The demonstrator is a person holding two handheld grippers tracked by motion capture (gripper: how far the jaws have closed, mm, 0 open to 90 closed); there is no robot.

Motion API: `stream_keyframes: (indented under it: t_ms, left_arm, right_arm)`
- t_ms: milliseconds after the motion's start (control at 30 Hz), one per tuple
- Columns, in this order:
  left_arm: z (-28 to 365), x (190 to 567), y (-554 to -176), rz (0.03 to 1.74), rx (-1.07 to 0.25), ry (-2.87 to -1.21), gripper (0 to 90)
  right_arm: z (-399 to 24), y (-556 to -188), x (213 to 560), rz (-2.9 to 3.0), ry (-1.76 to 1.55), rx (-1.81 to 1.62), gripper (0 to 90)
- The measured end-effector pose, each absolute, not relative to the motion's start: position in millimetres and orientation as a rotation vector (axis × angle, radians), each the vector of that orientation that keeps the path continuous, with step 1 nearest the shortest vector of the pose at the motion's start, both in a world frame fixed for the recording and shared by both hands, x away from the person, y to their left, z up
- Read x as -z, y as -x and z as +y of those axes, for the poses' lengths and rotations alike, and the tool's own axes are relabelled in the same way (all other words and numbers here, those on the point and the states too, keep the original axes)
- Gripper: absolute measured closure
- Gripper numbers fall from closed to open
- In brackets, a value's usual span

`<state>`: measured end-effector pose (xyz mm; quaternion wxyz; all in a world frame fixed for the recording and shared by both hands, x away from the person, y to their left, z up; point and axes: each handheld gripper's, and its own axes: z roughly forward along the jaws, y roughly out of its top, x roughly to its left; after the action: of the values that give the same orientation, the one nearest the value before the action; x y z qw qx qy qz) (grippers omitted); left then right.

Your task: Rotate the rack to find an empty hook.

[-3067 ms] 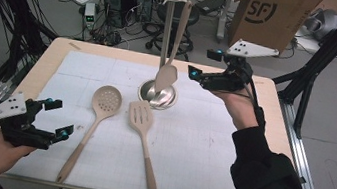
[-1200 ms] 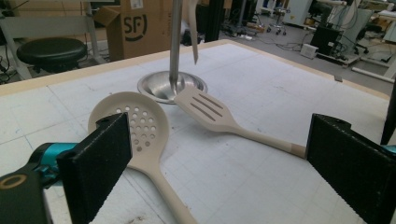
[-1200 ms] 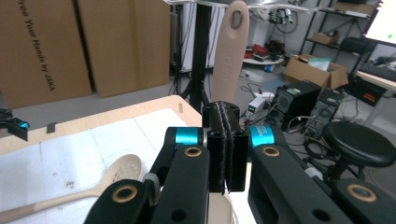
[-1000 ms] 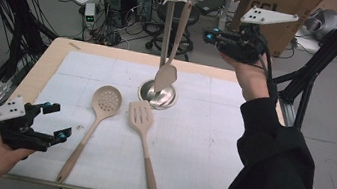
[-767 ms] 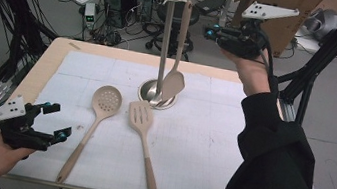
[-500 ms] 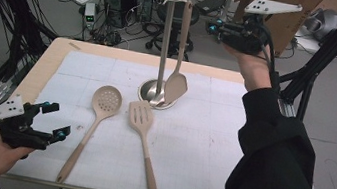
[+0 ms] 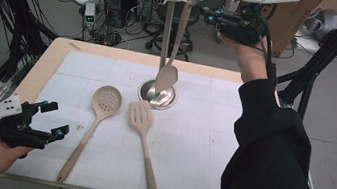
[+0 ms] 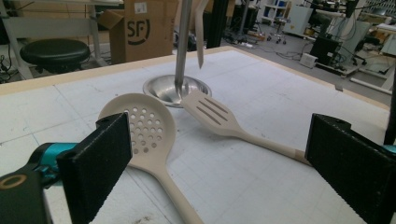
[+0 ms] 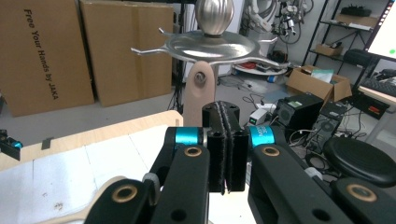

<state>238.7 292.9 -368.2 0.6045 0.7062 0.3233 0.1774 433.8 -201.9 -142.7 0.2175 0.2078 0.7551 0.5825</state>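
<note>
Right gripper (image 7: 213, 19): held up high, close to the top of the metal stand (image 7: 165, 48). Its jaws are pressed together with nothing between them.
Hanging spatula (image 7: 173, 49): it hangs from a hook (image 9: 201, 79) on the stand's round top plate (image 9: 212, 46). Its flat end hangs just above the stand's round base (image 7: 157, 95). In the right gripper view, its handle end is just behind the closed jaws, and I cannot tell if they touch it.
Left gripper (image 7: 51, 120): low at the near left corner of the counter (image 7: 49, 64). Its jaws are spread wide and hold nothing.
Spoon with holes (image 7: 94, 121): it lies flat on the white mat (image 7: 201, 130), just to the right of the left gripper. Its round end points at the stand.
Spatula with slits (image 7: 142, 136): it lies flat on the mat just beside the spoon with holes. Its wide end is near the stand's base, and its handle points at the near edge.
Left gripper view: the spoon with holes (image 8: 144, 135) and the spatula with slits (image 8: 224, 119) lie between the two spread jaws, farther out on the mat. The jaws do not touch them.
Sleeve (image 7: 268, 155): a dark sleeve covers the raised right arm.
Behind the counter: cardboard boxes (image 9: 79, 51) stand on the floor.
</note>
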Motion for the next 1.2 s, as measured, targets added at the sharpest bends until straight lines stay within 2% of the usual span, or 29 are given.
stream_keyframes:
  t_ms: [1200]
  left_arm:
    - [297.8,364.9,-234.5,0.758,-0.43,-1.623,7.8]
  right_arm:
    - [-203.7,-490.2,136.4,2.079,-0.615,-1.613,90.0]
